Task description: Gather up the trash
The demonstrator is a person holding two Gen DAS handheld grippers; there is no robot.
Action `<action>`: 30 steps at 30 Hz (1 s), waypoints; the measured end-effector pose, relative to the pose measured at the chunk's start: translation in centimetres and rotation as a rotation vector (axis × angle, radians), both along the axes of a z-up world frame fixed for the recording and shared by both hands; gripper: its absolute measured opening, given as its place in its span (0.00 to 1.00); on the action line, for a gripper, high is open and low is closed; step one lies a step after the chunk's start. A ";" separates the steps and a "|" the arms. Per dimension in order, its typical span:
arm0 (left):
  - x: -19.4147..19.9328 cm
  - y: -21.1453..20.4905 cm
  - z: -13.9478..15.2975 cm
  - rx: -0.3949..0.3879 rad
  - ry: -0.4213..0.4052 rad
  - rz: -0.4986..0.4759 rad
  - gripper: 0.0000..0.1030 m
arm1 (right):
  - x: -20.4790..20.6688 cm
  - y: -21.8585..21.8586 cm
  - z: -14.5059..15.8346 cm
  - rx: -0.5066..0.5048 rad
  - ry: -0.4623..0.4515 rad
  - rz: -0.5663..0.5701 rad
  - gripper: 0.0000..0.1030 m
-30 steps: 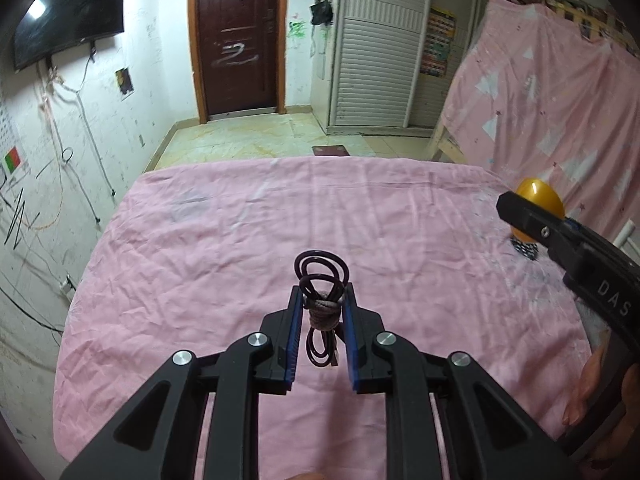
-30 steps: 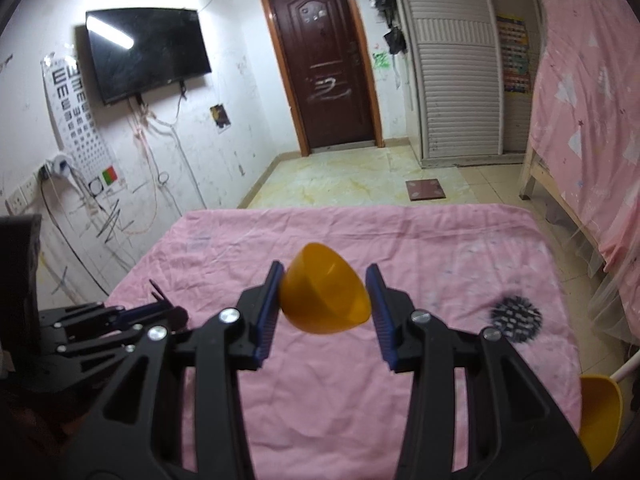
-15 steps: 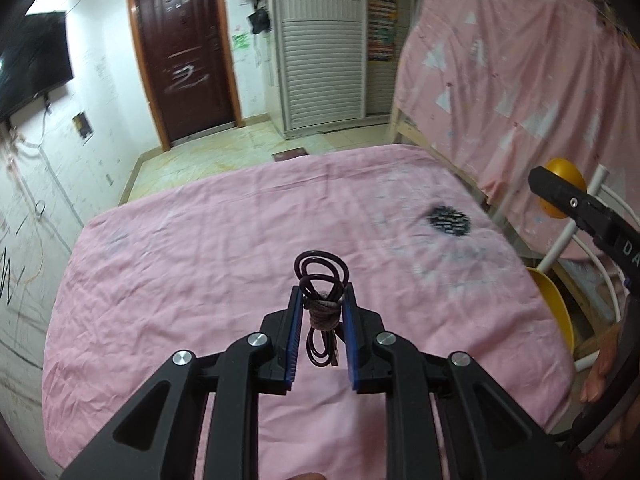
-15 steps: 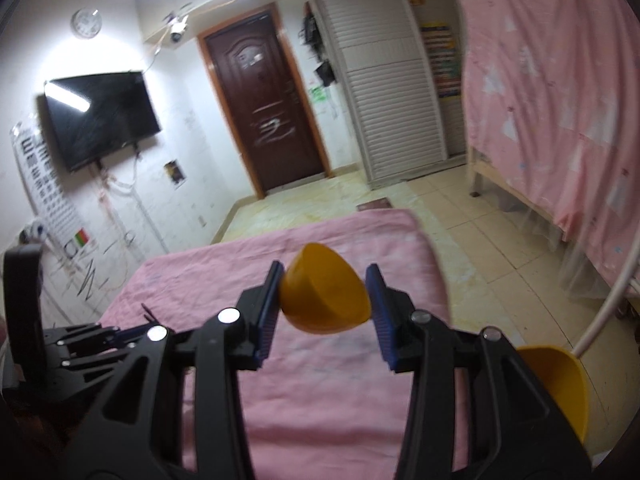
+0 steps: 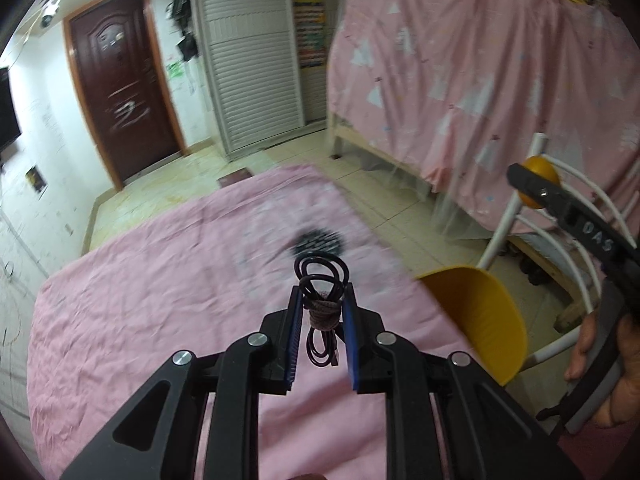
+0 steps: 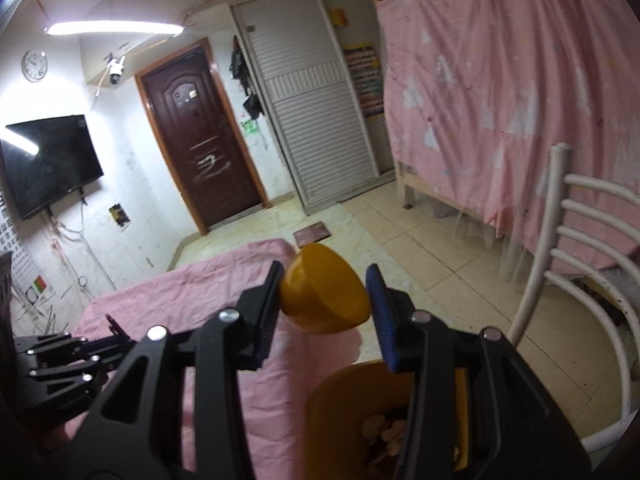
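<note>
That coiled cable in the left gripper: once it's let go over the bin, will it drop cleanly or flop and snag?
The cable is bound tight at the middle, so it will probably fall as one bundle. Its free loops above and below the left gripper look thin and springy, so one might catch on the yellow bin's rim. It looks light.

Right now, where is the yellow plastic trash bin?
The yellow plastic trash bin sits low on the right in the left wrist view, just off the pink-covered table's right edge, beside the white metal chair.
</note>
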State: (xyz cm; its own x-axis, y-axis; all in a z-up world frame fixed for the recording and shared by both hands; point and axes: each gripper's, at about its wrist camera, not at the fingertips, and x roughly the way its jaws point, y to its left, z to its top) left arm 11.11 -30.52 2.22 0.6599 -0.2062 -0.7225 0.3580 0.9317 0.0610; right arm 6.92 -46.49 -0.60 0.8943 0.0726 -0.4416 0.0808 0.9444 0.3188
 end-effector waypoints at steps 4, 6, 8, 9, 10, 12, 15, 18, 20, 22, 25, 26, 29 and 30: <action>-0.2 -2.7 0.1 -0.003 0.001 -0.043 0.11 | -0.6 -1.6 -0.1 0.014 -0.010 -0.007 0.39; -0.3 -4.1 -0.1 -0.006 0.013 -0.067 0.11 | -0.8 -2.3 -0.2 0.020 -0.013 -0.015 0.39; -0.3 -5.0 -0.3 -0.010 0.022 -0.085 0.11 | -0.8 -2.9 -0.3 0.025 -0.011 -0.021 0.39; -0.4 -5.4 -0.3 -0.013 0.025 -0.092 0.11 | -0.9 -2.9 -0.3 0.026 -0.008 -0.027 0.39; -0.4 -5.7 -0.3 -0.015 0.026 -0.099 0.11 | -0.9 -3.4 -0.5 0.031 -0.002 -0.034 0.40; -0.4 -6.6 -0.4 -0.018 0.030 -0.111 0.11 | -1.0 -3.8 -0.7 0.041 0.011 -0.040 0.60; -0.1 -7.5 -0.4 -0.036 0.046 -0.128 0.11 | -1.3 -4.3 -0.8 0.041 0.011 -0.068 0.73; 0.2 -8.6 -0.4 -0.076 0.061 -0.154 0.11 | -1.8 -5.1 -0.7 0.061 -0.007 -0.101 0.73; 0.5 -9.2 -0.3 -0.121 0.073 -0.177 0.11 | -2.2 -5.9 -0.7 0.083 -0.023 -0.132 0.73; 0.8 -9.5 -0.4 -0.183 0.086 -0.194 0.12 | -2.7 -6.8 -0.7 0.109 -0.039 -0.167 0.74; 1.5 -9.8 -0.6 -0.247 0.106 -0.197 0.17 | -3.4 -7.9 -0.9 0.169 -0.068 -0.196 0.80; 1.6 -9.8 -0.7 -0.259 0.109 -0.198 0.27 | -3.6 -8.2 -1.0 0.191 -0.081 -0.198 0.80; 1.7 -9.7 -0.8 -0.278 0.104 -0.196 0.59 | -3.7 -8.2 -0.8 0.199 -0.087 -0.195 0.82; 1.7 -9.6 -0.8 -0.274 0.095 -0.185 0.62 | -3.6 -8.1 -0.8 0.195 -0.086 -0.191 0.83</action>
State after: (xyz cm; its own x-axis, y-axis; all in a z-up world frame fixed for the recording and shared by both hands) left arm 12.84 -40.13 1.38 0.5251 -0.5114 -0.6803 0.5146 0.8275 -0.2248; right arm 3.35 -54.56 -1.41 0.9334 -0.0245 -0.3581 0.2162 0.8347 0.5065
